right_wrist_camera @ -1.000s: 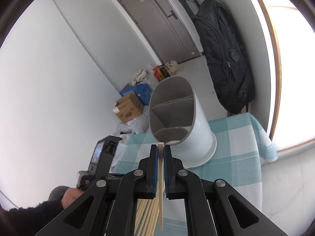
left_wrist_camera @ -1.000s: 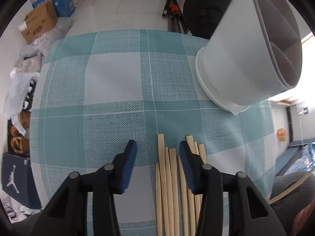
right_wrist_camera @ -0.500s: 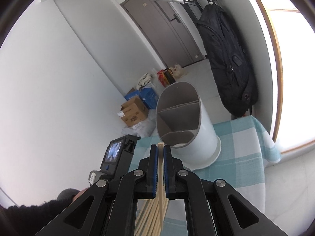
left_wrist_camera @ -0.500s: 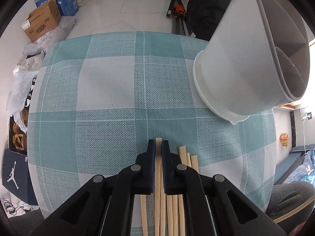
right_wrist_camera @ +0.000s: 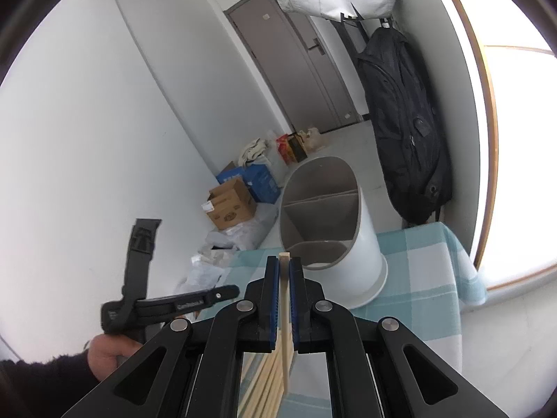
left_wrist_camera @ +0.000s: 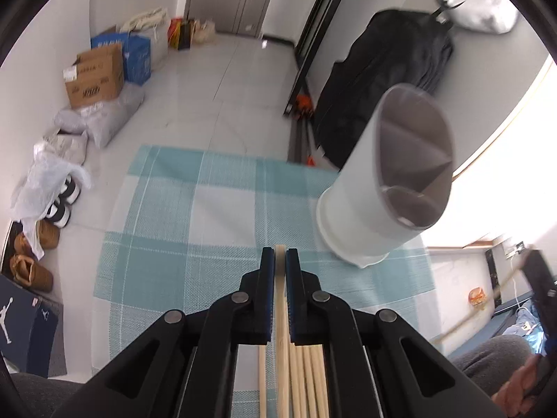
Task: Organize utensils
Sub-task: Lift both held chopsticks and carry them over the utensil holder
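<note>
Several loose chopsticks (left_wrist_camera: 308,379) lie beneath the left gripper (left_wrist_camera: 279,256), near the holder (left_wrist_camera: 379,188).

I'm seeing pale wooden chopsticks (left_wrist_camera: 306,379) lying side by side on the checked cloth, one (left_wrist_camera: 279,278) pinched upright-ish, another (right_wrist_camera: 284,299) likewise; the white divided holder (right_wrist_camera: 334,240) is standing empty beyond them.
</note>
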A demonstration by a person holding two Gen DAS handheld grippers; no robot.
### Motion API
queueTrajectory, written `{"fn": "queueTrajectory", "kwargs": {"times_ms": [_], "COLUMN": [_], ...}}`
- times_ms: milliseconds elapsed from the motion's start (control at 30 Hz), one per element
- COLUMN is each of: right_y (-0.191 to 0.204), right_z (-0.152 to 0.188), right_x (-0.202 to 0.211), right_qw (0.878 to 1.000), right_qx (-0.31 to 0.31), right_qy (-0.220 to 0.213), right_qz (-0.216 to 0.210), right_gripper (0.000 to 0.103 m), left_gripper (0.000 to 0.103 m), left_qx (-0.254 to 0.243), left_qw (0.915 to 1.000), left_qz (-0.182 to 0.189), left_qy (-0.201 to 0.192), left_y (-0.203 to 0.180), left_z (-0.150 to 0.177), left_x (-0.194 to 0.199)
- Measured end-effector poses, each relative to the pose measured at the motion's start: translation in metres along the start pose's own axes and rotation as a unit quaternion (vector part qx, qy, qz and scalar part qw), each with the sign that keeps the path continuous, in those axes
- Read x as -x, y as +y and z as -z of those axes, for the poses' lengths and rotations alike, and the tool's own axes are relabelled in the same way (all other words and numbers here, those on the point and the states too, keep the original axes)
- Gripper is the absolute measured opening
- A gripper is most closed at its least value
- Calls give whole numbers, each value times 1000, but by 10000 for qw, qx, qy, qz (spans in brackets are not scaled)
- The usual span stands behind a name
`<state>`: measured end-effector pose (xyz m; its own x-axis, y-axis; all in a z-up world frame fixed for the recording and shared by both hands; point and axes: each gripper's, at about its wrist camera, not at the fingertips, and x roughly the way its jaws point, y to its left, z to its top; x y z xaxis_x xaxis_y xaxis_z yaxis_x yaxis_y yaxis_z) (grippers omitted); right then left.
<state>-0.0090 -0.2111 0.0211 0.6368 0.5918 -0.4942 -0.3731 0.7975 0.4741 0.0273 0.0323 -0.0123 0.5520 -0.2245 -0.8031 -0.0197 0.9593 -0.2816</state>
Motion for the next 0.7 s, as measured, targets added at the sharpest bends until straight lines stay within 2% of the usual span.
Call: {"fn": "queueTrajectory", "kwargs": {"times_ms": [267,467,700], "right_y": [18,31,37], "right_z": [-3,-21,-65], "right_x": [9,23,33], "right_qw": [9995,9986,9979], "right_qx": [218,379,481], "right_qy": [-200,-352,-390], "right_qz": [132,149,190], "right_gripper": [5,5,5], "left_gripper": [2,2,2], "left_qx": [-575,-574,-543], "left_qw": [9964,9924,9812], "left_qz": [204,473,507], "left_qy": [-585,-979,-1781], "left_y": [-22,-20,-37], "left_z": [-1,-14,-50], "left_x": [26,40,60]}}
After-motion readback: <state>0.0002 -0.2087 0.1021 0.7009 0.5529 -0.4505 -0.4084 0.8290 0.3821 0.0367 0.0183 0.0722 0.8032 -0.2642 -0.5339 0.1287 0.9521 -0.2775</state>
